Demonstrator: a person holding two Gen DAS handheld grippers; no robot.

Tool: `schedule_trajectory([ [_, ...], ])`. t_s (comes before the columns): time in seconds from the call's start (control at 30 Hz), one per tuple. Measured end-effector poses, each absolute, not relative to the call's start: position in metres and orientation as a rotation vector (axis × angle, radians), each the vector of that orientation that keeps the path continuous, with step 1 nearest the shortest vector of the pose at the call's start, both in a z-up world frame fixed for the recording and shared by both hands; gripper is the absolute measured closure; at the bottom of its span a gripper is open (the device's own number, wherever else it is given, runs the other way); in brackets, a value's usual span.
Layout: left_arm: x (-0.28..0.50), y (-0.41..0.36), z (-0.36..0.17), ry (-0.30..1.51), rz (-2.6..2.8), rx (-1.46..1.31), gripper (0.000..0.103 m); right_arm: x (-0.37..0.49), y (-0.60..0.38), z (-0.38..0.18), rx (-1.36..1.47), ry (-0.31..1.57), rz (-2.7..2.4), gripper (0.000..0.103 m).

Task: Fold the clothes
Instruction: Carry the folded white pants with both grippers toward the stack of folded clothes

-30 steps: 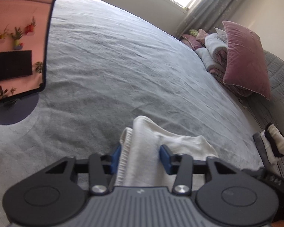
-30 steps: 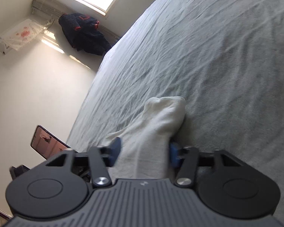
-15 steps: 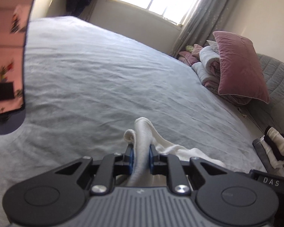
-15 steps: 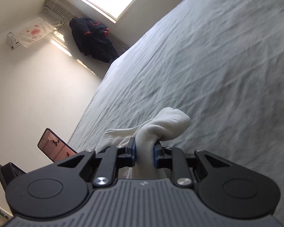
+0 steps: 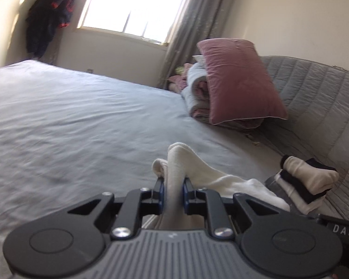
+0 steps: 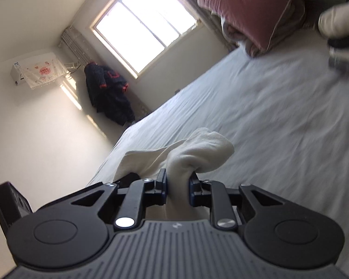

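Observation:
A white sock (image 5: 183, 162) is pinched at one end by my left gripper (image 5: 173, 189), shut on it above the grey bed (image 5: 69, 121). The rest of the sock trails off to the right past the black fingers. In the right wrist view the other end of the white sock (image 6: 202, 151) bulges out between the blue pads of my right gripper (image 6: 178, 188), which is shut on it too. The sock hangs between the two grippers, lifted off the sheet.
A pile of folded black and white socks (image 5: 307, 181) lies at the right by the quilted grey headboard (image 5: 314, 107). A pink pillow (image 5: 239, 81) leans on rolled bedding (image 5: 195, 93). A dark jacket (image 6: 109, 93) hangs beside the window (image 6: 139, 30).
Both grippers closed on the ends of the white sock, then lifted it off the bed and swung toward the pillow side. The phone stand has left the left wrist view.

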State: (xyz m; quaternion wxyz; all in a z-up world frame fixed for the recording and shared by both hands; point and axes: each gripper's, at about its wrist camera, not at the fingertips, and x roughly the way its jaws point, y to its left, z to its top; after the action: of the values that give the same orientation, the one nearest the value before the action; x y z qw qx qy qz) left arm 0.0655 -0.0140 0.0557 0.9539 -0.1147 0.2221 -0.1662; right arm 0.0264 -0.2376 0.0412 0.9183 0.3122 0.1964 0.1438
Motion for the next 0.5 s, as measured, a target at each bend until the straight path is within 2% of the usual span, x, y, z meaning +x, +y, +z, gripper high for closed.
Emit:
schedule_trajectory([
  [0.27,0.084,-0.122,0.087,0.384,-0.447,-0.242,0.088,0.034,-0.343,0.08,0.585,0.311,0.25,0.081],
  [0.5,0.084,-0.211,0.103,0.353,-0.534,-0.282,0.088,0.04,-0.437,0.106,0.546,0.304,0.196,0.081],
])
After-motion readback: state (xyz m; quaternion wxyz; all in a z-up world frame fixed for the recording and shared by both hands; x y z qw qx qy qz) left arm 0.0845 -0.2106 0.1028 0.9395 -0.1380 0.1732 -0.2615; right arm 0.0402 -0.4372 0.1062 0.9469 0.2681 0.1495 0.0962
